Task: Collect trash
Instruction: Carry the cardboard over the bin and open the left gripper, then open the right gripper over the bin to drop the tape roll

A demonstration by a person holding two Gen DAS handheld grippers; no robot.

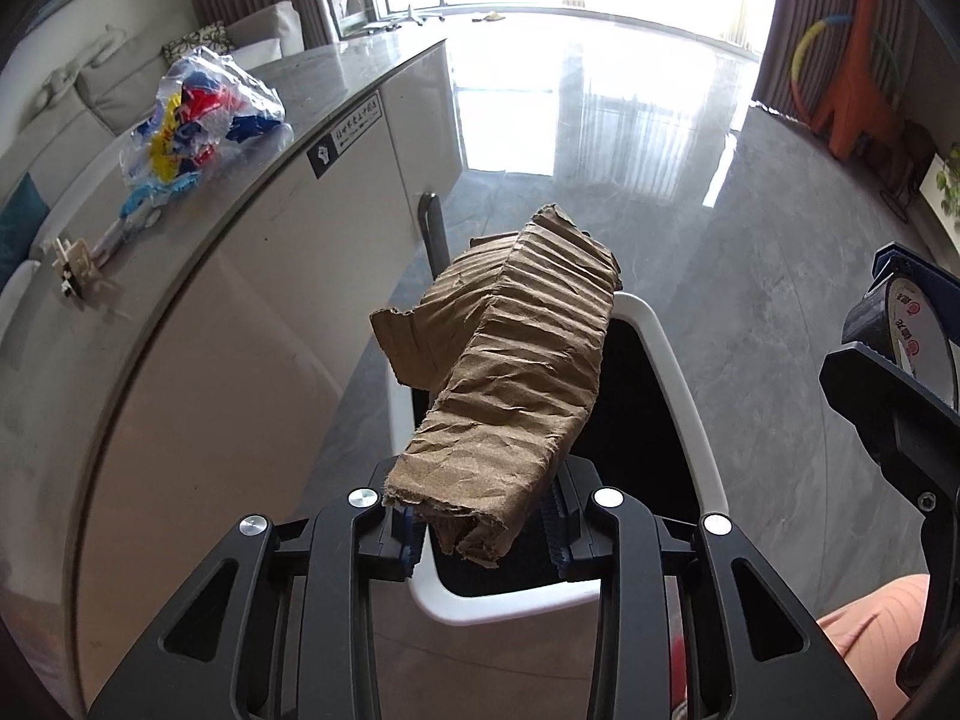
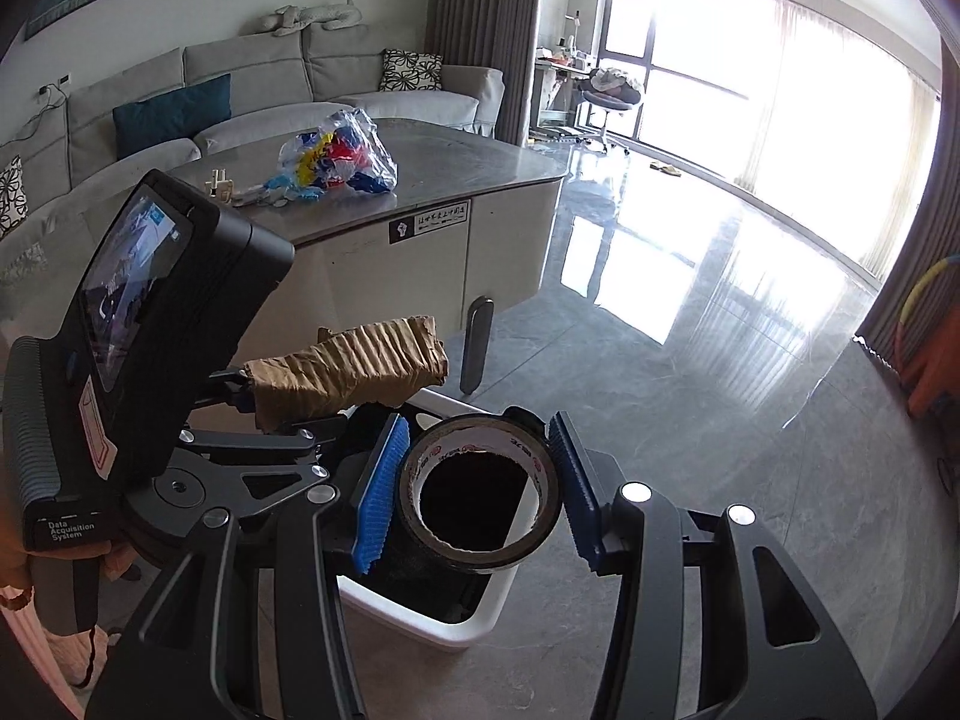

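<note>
- Left wrist view shows the left hand-held gripper (image 1: 485, 531) with the crumpled cardboard piece (image 1: 510, 378) between its pads. The jaws stand only narrowly apart, and I cannot tell for sure if the pads press on the cardboard or have let go of it.
- The cardboard hangs over the white trash bin (image 1: 690, 396), but its far end reaches past the rim. If it is released like this, it may catch on the rim and tip out to the floor.
- The right hand-held gripper (image 2: 480, 489) holds the tape roll (image 2: 480, 492) between its blue pads, about half open, above the same bin (image 2: 474, 621).
- The roll is round and smooth, so it may turn or slip out early; it may then hit the rim and roll away over the glossy floor (image 2: 690, 420).
- Both grippers are close together over one opening, so they may knock each other, or the cardboard may block the way of the roll.
- The plastic bag (image 2: 339, 159) with colourful scraps lies on the tabletop (image 2: 480, 162), well apart from the bin, and is not yet collected; it looks light and may slide at a touch.
</note>
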